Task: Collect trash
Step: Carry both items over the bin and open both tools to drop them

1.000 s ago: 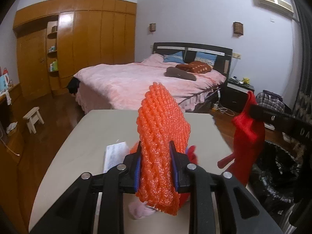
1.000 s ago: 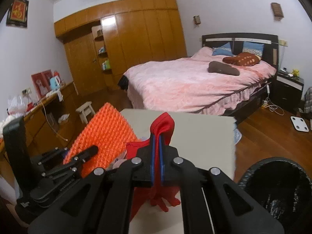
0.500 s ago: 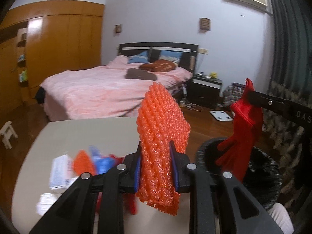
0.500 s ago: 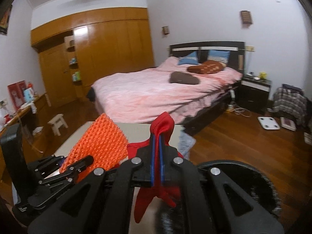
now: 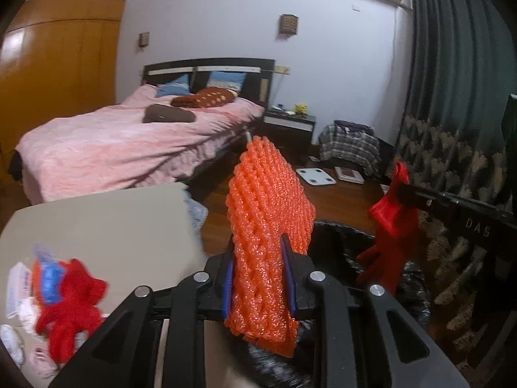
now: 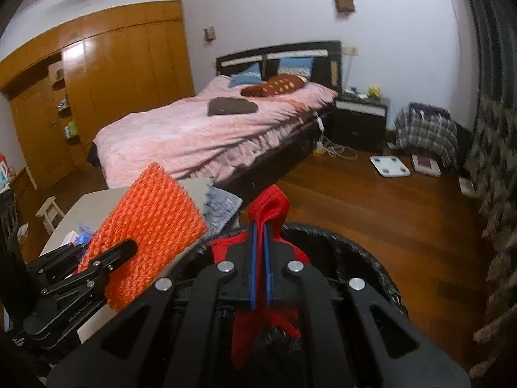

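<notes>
on the beige tabletop [image 5: 106,223], at the far left of the left wrist view, a heap of leftover trash [image 5: 55,294] is lying blurred: a red glove-shaped piece, something orange and blue, white scraps; what each is cannot be told. to its right the left gripper [image 5: 260,278] is pinching an orange foam mesh sleeve [image 5: 268,226] between its blue pads, jaws nearly shut on it, holding it upright and clear of the table, probably so it can drop cleanly. further right the black-lined round trash bin [image 5: 416,278] is sitting on the wooden floor, its near rim cut off behind the gripper bodies and its inside too dark to read. the right gripper [image 6: 259,258] is clamping a red fabric glove [image 6: 268,203] with jaws all but closed, the glove's fingers dangling over the bin opening, which looks like the position for letting go. the glove's lower part is smeared by blur.
</notes>
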Motion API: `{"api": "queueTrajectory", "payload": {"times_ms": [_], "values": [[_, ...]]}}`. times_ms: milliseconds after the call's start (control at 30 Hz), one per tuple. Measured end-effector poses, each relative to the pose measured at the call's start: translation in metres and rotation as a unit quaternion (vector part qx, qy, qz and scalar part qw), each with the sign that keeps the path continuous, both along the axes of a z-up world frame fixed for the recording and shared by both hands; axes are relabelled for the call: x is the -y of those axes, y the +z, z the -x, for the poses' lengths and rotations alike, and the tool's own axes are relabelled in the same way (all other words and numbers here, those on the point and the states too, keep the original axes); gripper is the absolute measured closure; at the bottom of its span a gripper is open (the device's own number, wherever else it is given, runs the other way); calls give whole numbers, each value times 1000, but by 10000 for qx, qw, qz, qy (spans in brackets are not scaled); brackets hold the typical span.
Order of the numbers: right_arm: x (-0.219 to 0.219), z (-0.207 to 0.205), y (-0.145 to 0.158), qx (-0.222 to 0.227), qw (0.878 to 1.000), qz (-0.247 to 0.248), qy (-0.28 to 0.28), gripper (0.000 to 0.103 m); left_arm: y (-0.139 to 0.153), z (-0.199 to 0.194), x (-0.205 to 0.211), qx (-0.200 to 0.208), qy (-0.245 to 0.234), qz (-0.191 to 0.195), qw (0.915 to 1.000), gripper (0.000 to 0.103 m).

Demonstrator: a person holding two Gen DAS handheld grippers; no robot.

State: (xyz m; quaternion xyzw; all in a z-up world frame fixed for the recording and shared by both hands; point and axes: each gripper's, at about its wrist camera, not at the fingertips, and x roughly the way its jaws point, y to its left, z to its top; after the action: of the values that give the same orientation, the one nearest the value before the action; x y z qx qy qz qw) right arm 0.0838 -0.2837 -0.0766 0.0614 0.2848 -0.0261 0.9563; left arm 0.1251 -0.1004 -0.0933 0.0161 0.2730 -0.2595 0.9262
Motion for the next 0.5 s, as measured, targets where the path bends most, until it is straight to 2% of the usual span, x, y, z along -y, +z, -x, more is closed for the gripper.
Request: {"api": "queueTrajectory", "payload": {"times_ms": [67,100,200,233,333,367,400,467,500], "values": [[6,3,-5,-56,9999,30,-132,95,-4,-1,10,-47,-107,-7,9999,74],[9,5,-8,-87,9998,48,-197,94,-6,-3,15,-83,-160,3,9998,66],[18,8,-13,-99,9993,86,-338,72,-9,-7,23,-175,-260,37,9995,52],[20,10,-15,-80,9991,110,-398,69,-10,-8,24,-197,-284,39,9994,51],[25,13,-16,-14,9987,144,-492,57,-13,-7,21,-186,-217,10,9996,38],[26,14,-16,15,9985,159,-530,47,-14,-7,22,-172,-193,5,9997,30],[26,16,-16,51,9981,179,-580,43,-14,-7,20,-146,-165,-8,9998,28],[29,19,-14,168,9973,192,-689,26,-14,-5,15,-102,-109,-54,9999,27],[29,21,-13,236,9966,198,-760,22,-14,-5,13,-90,-78,-78,9999,26]]}}
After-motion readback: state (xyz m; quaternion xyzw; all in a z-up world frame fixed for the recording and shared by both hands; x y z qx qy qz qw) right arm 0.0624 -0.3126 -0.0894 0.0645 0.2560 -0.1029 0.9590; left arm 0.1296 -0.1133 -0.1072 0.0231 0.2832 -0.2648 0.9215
